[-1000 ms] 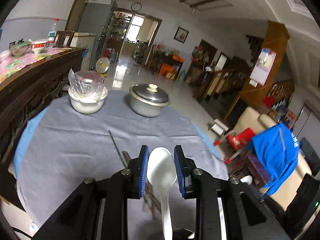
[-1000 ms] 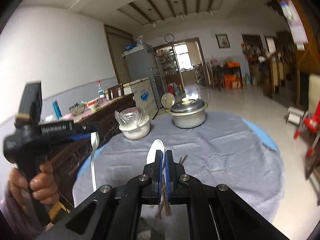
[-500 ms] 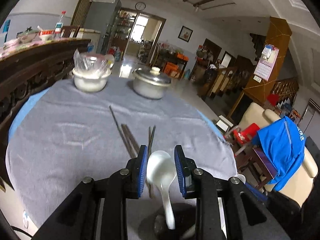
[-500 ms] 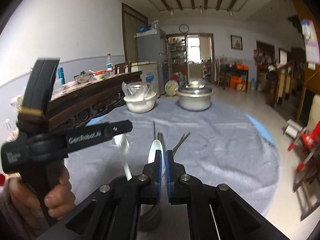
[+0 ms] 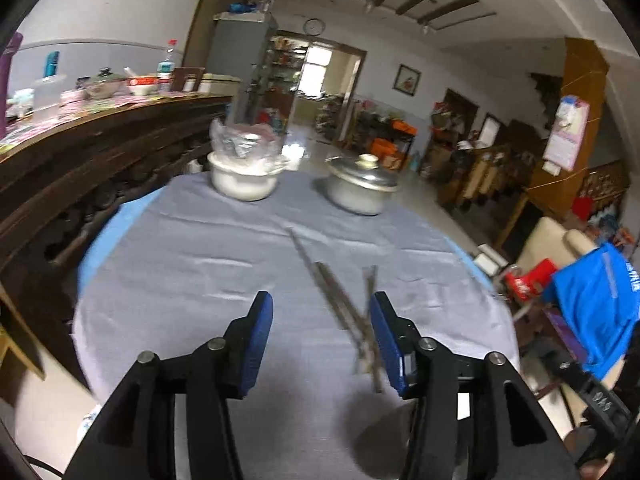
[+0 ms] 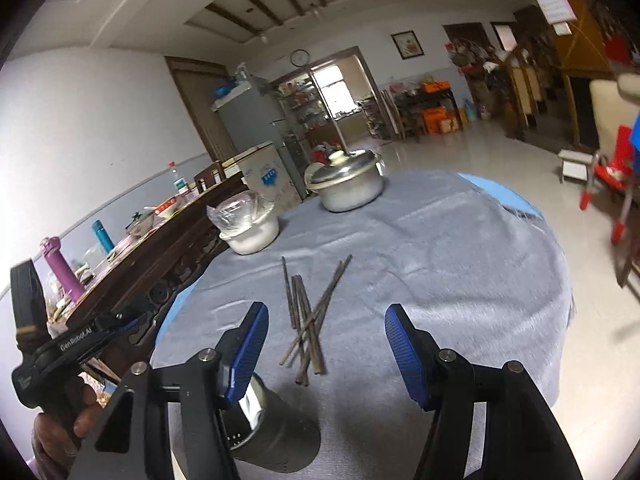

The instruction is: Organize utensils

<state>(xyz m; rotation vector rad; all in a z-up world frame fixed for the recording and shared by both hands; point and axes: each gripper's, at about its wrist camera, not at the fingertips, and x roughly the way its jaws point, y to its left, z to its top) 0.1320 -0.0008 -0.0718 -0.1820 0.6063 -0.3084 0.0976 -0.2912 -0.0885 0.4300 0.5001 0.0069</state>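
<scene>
Several dark chopsticks (image 6: pixel 306 320) lie in a loose pile on the grey cloth in the middle of the table; they also show blurred in the left wrist view (image 5: pixel 344 308). A metal utensil holder (image 6: pixel 272 436) stands at the near edge, below my right gripper's left finger. My right gripper (image 6: pixel 326 350) is open and empty, above the holder and just short of the chopsticks. My left gripper (image 5: pixel 322 344) is open and empty, above the cloth with the chopsticks by its right finger. It shows at far left in the right wrist view (image 6: pixel 60 344). No spoon is visible.
A white bowl covered with plastic (image 5: pixel 244 176) and a lidded metal pot (image 5: pixel 360 190) stand at the far side of the round table (image 5: pixel 180 264). A dark wooden sideboard (image 5: pixel 80 152) runs along the left. Chairs and a blue garment (image 5: pixel 596 304) are to the right.
Both grippers have opened and no longer hold the white spoons. Both have pulled back from the holder, the right tilting right, the left swinging left.
</scene>
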